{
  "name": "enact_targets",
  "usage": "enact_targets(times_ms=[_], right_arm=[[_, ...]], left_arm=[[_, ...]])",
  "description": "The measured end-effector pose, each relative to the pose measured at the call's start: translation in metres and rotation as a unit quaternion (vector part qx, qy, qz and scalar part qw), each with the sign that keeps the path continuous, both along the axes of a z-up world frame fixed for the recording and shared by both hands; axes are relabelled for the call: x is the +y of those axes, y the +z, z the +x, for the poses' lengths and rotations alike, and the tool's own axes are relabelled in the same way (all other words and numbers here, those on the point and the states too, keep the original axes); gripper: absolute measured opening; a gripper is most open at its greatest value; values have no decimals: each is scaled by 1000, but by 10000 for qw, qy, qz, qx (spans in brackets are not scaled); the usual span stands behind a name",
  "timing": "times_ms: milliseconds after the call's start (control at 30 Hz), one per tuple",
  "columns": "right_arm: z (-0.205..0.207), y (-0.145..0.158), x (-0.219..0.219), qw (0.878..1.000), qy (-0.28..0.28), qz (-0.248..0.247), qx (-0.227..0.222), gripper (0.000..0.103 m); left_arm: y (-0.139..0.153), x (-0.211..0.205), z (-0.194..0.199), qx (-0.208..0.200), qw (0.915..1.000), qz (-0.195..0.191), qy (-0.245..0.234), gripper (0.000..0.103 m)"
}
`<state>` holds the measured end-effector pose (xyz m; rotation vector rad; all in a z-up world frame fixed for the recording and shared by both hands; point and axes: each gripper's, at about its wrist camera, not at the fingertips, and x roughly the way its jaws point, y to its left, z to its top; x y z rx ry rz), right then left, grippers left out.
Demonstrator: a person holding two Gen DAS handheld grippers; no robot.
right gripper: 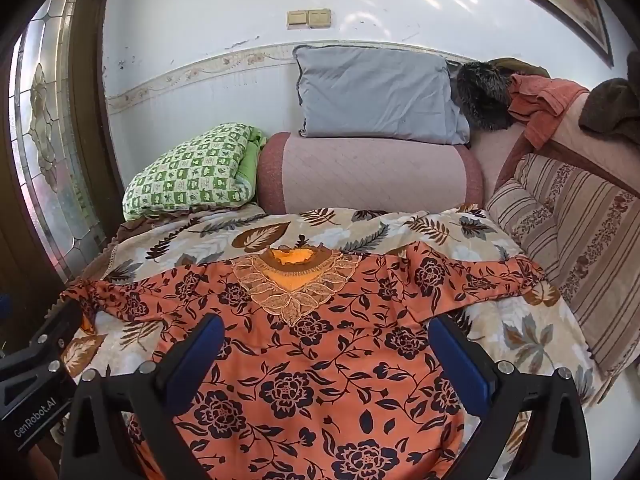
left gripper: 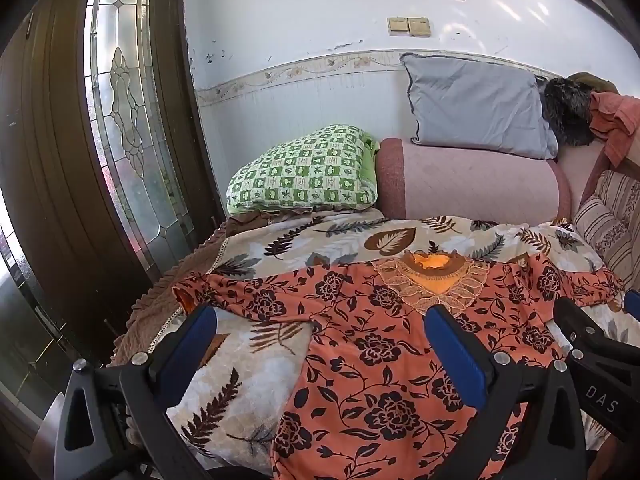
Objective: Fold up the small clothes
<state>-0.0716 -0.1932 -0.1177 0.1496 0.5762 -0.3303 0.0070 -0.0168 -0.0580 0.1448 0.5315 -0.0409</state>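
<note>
An orange blouse with dark flowers (left gripper: 372,344) (right gripper: 320,364) lies spread flat on a leaf-print blanket (left gripper: 280,240) (right gripper: 400,224), sleeves out to both sides and its lace collar (left gripper: 436,284) (right gripper: 296,284) at the far end. My left gripper (left gripper: 320,320) hovers open over the blouse's left half, nothing between its blue pads. My right gripper (right gripper: 326,330) stands open above the blouse's chest, also holding nothing. Each gripper shows at the other view's edge: the right one (left gripper: 600,344) and the left one (right gripper: 40,344).
Behind the blanket lie a green checked pillow (left gripper: 304,168) (right gripper: 188,172), a pink bolster (left gripper: 472,180) (right gripper: 368,172) and a grey pillow (left gripper: 476,108) (right gripper: 376,92). Striped cushions (right gripper: 560,240) line the right. A door with patterned glass (left gripper: 120,100) stands at the left.
</note>
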Motion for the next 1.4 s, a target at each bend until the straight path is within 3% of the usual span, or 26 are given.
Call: enact_targets(times_ms=[500, 1100, 1400], right_arm=[[-4, 8, 3, 10000, -3, -58, -25, 103], [5, -4, 2, 10000, 46, -19, 53, 103], [13, -4, 10, 9994, 155, 317, 1, 103]], left_arm=[[1, 1, -6, -29, 10000, -11, -26, 103], [-2, 17, 7, -92, 9997, -25, 235, 103], [-7, 24, 17, -20, 9994, -69, 335, 103]])
